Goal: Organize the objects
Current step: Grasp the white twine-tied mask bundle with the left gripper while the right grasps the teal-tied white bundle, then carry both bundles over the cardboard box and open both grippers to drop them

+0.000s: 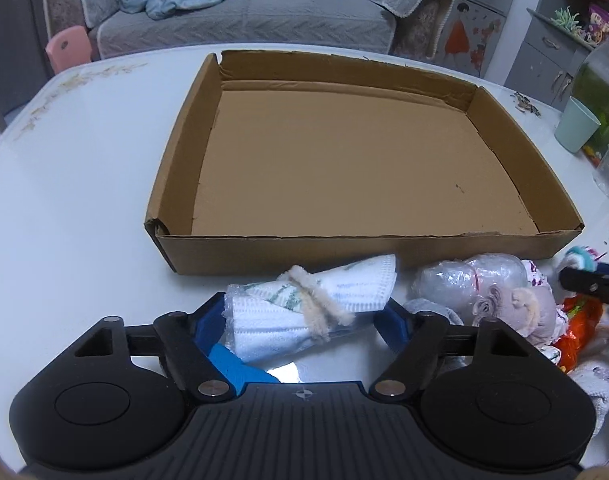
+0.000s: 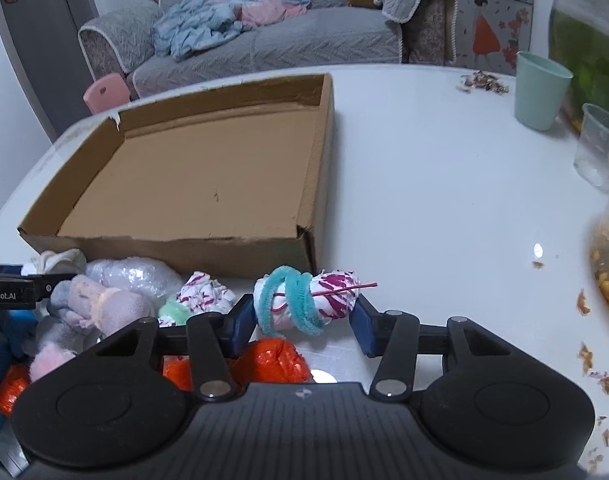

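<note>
Left wrist view: both tools straddle cloth bundles in front of the cardboard box.

Left tool (image 1: 304, 326) sits at 6 o'clock, its blue pads either side of a white rolled cloth (image 1: 304, 312) tied with a beige fuzzy wire, pads right at its ends, though a firm pinch can't be called. Over on the right wrist view, the right tool (image 2: 302, 320) brackets a white-and-magenta bundle (image 2: 328, 296) ringed with teal pipe cleaner, pads just beside it, contact unclear. Cardboard box (image 1: 384, 246) lies open at 12 o'clock on the white counter (image 1: 76, 200), nothing inside. More bundles (image 2: 104, 300) crowd at 9 o'clock of the right tool.
</note>
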Demonstrator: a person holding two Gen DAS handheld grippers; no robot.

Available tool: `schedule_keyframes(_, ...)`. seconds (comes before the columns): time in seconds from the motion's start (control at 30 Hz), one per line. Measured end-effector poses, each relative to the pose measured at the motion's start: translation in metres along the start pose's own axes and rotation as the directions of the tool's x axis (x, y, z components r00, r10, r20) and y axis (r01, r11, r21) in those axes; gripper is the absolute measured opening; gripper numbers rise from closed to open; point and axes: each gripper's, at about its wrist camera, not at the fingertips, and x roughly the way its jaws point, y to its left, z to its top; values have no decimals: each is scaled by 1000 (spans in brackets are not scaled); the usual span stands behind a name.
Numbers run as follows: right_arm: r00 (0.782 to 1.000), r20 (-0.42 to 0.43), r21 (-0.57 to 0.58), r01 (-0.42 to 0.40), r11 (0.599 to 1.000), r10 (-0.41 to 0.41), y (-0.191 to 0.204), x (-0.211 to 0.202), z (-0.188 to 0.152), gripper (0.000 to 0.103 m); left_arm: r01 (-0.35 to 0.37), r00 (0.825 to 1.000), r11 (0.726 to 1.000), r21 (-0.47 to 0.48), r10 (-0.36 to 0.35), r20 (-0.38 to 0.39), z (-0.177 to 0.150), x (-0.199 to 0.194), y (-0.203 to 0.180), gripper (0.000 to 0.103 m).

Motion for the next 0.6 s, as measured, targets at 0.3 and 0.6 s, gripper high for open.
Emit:
schedule_keyframes(0.3,990,131,-27,-45,999,48,-5,-51,8,47,12,995,1000,21,-14,98,1,-60,11,78)
schedule_keyframes(0.6,956,226,-243,-129,961,186,33,-69,70,47,-18,972,992,126,-13,235,56,-91,19,79)
